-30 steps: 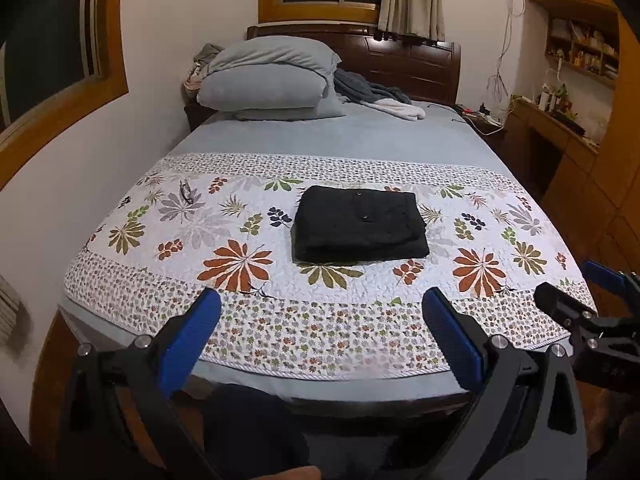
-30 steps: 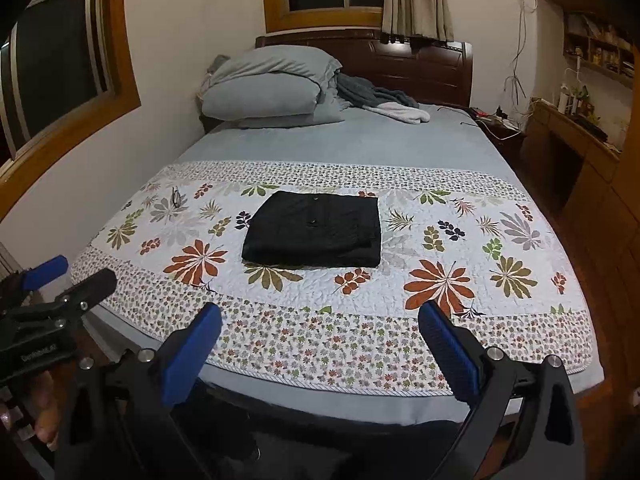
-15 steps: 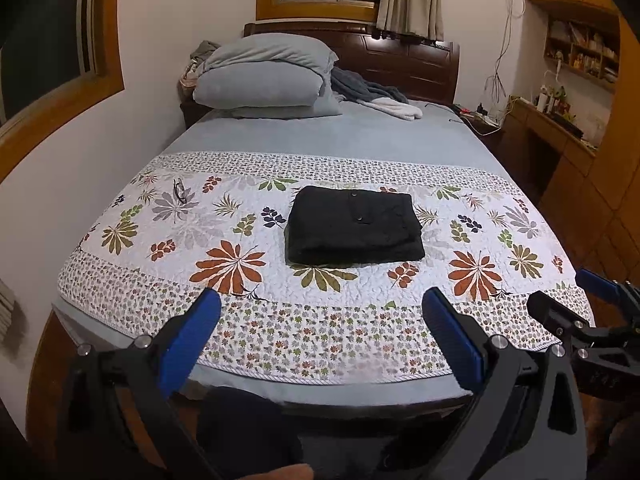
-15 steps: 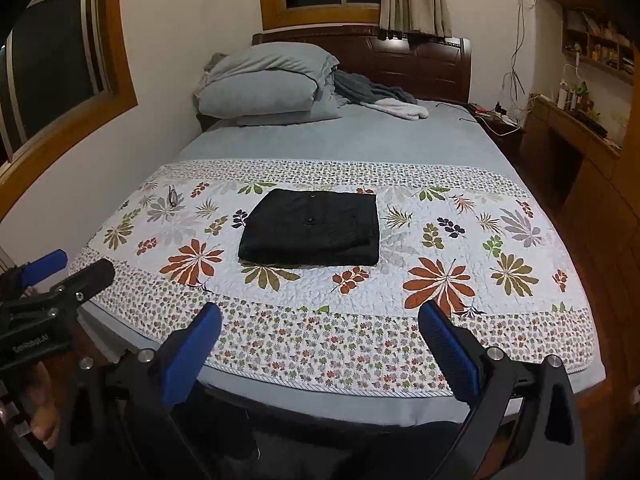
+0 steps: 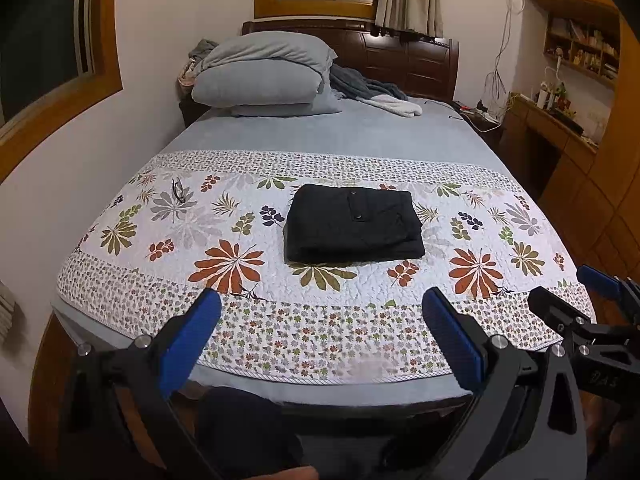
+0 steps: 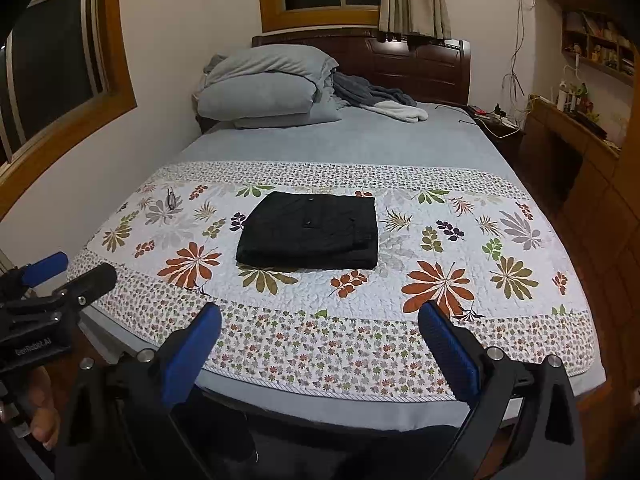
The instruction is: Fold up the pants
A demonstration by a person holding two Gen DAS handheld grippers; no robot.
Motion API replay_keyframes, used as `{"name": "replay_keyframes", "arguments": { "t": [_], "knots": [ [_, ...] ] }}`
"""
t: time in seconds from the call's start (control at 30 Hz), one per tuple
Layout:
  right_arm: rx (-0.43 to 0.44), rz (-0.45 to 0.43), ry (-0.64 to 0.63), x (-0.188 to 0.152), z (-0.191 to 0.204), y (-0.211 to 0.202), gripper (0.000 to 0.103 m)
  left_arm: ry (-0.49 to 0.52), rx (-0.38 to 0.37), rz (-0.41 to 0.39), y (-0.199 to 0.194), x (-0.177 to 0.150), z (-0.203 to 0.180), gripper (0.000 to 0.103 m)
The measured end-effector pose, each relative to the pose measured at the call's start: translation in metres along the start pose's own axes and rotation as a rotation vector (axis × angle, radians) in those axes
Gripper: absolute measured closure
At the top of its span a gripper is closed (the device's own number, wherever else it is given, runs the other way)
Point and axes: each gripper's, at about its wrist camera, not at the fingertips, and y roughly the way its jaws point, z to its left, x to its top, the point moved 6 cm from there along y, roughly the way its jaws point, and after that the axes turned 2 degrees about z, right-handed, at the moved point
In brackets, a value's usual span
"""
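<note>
Black pants [image 5: 354, 222], folded into a compact rectangle, lie at the centre of the floral quilt [image 5: 224, 256] on the bed. The left gripper [image 5: 320, 322] and right gripper [image 6: 318, 326] hang side by side at the foot of the bed, well apart from the pants, each with blue-padded fingers [image 5: 188, 338] spread wide and holding nothing. Grey pillows [image 5: 264, 80] are stacked near the headboard.

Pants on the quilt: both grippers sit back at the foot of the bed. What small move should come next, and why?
Probably none beyond keeping clear. The black pants already lie as a compact, squared stack on the floral quilt. The left gripper and right gripper are both open, empty, and short of the bed edge. At most, I'd back them off and end the take.
</note>
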Motion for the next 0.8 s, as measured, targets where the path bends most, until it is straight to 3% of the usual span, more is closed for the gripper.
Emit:
{"name": "replay_keyframes", "arguments": {
  "t": [0.8],
  "knots": [
    [-0.012,0.008,0.005,-0.0042,0.0009,0.0058,0.004,0.042,0.006,-0.036,-0.0004,0.0011,-0.0080,0.003]
  ]
}}
